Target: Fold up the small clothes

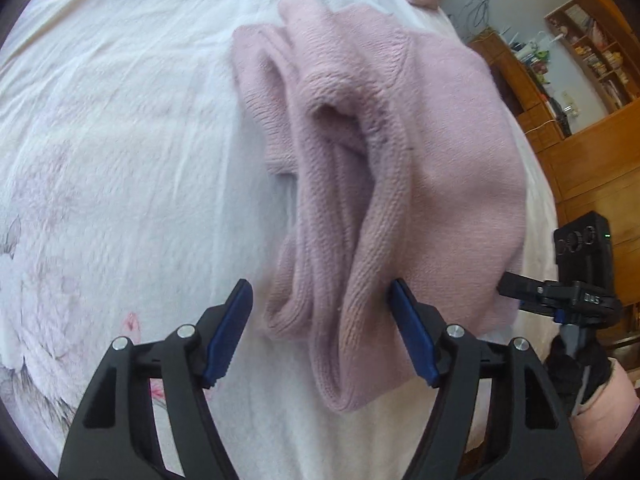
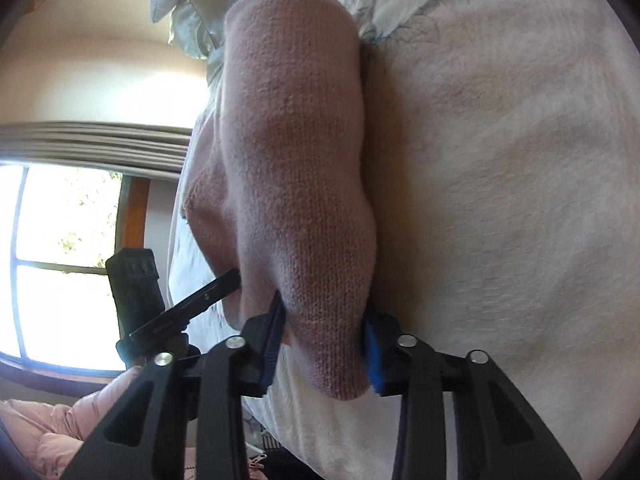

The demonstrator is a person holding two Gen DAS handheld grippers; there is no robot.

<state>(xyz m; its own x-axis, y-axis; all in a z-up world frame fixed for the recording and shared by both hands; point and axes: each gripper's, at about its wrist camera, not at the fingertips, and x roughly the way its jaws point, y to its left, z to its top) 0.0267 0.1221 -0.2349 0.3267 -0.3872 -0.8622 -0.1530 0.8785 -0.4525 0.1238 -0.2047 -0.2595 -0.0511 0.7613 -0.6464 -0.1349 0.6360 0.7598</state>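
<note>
Left wrist view: pink knit sweater [image 1: 384, 152] lies bunched on the bed [image 1: 120, 140], running from 12 down to 6. Left tool [image 1: 320, 320] is spread wide around a loose fold, gripping nothing. Right tool [image 2: 324, 344] pinches a sweater edge [image 2: 296, 184]. Risk I'd guess: thick knit slipping out. Wooden shelves [image 1: 592, 48] at 2 aren't in the way.

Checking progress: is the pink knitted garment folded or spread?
Bunched, not flat: the pink knitted garment lies in loose rolls on the white bedspread.
</note>
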